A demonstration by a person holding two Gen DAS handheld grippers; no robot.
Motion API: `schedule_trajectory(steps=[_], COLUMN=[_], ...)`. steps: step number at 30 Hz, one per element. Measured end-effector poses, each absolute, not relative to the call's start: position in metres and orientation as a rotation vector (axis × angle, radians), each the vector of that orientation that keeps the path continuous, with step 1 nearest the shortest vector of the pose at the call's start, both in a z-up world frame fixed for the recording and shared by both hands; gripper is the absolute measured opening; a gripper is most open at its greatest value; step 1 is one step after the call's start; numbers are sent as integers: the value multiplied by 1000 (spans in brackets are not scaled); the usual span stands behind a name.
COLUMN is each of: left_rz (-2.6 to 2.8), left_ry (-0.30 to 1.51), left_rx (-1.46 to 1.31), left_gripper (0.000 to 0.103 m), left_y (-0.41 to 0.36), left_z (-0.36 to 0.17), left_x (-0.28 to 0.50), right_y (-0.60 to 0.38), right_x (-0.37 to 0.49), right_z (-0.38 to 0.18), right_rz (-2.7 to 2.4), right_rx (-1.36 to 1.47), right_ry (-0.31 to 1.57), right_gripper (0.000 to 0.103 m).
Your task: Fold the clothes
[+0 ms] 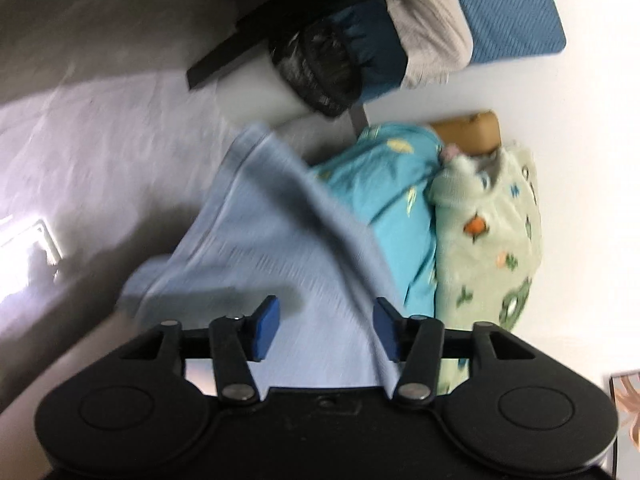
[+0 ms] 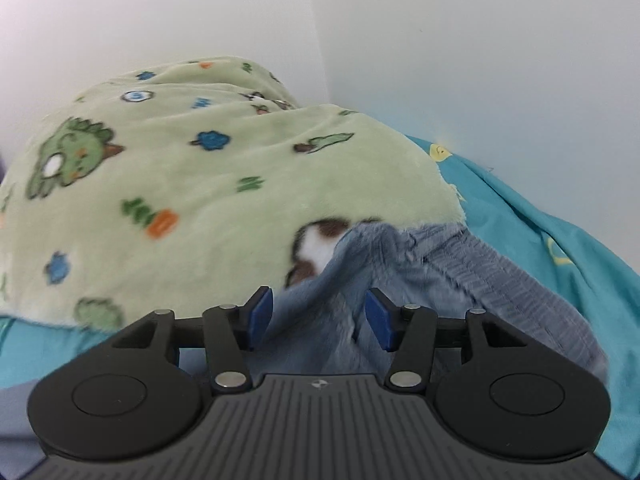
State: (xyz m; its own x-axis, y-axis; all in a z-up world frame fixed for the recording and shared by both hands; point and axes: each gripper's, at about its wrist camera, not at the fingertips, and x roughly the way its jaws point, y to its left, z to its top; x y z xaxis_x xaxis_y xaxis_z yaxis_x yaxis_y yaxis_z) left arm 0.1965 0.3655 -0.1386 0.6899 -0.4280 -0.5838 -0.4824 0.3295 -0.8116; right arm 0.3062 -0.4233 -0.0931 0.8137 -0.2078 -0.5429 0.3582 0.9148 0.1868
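Note:
A pale blue garment [image 1: 256, 248] lies spread on the light bed surface [image 1: 100, 152], with one fold running diagonally across it. My left gripper [image 1: 326, 330] hovers over its near part, jaws apart, and the blue pads [image 1: 268, 326] press on nothing. In the right wrist view the same pale blue garment [image 2: 440, 268] bunches up against a green fleece with dinosaur prints [image 2: 192, 172]. My right gripper [image 2: 318, 320] stands open, and a ridge of the blue cloth rises between the pads without being pinched.
A turquoise printed cloth [image 1: 384, 188] and the green dinosaur fleece [image 1: 492, 240] are piled against the white wall [image 1: 592, 160]. Farther back sit a black net bag [image 1: 320, 68], a beige towel [image 1: 432, 40], a blue cushion [image 1: 512, 12] and a tan block [image 1: 472, 132].

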Motion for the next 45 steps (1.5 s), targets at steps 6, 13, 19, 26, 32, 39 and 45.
schedule_trajectory(steps=[6, 13, 19, 26, 32, 39, 45], left_rz=[6, 58, 164, 308, 211, 41, -58], left_ry=[838, 732, 687, 717, 536, 380, 366], left_rx=[-1471, -1567, -1516, -1330, -935, -606, -425], left_gripper=[67, 67, 57, 8, 5, 5, 5], left_y=[359, 358, 364, 373, 343, 245, 120], left_z=[-174, -203, -214, -208, -100, 30, 78], left_x=[166, 183, 213, 241, 253, 261, 267], right_y=[-405, -374, -351, -333, -331, -329, -344], right_x=[241, 163, 120, 125, 129, 125, 119], right_z=[-85, -68, -66, -111, -108, -92, -83], right_rz=[-315, -310, -303, -308, -300, -280, -293], right_rx=[294, 284, 382, 497, 507, 501, 521], right_ry=[566, 626, 589, 666, 633, 551, 506], right_gripper=[57, 58, 62, 61, 61, 61, 61])
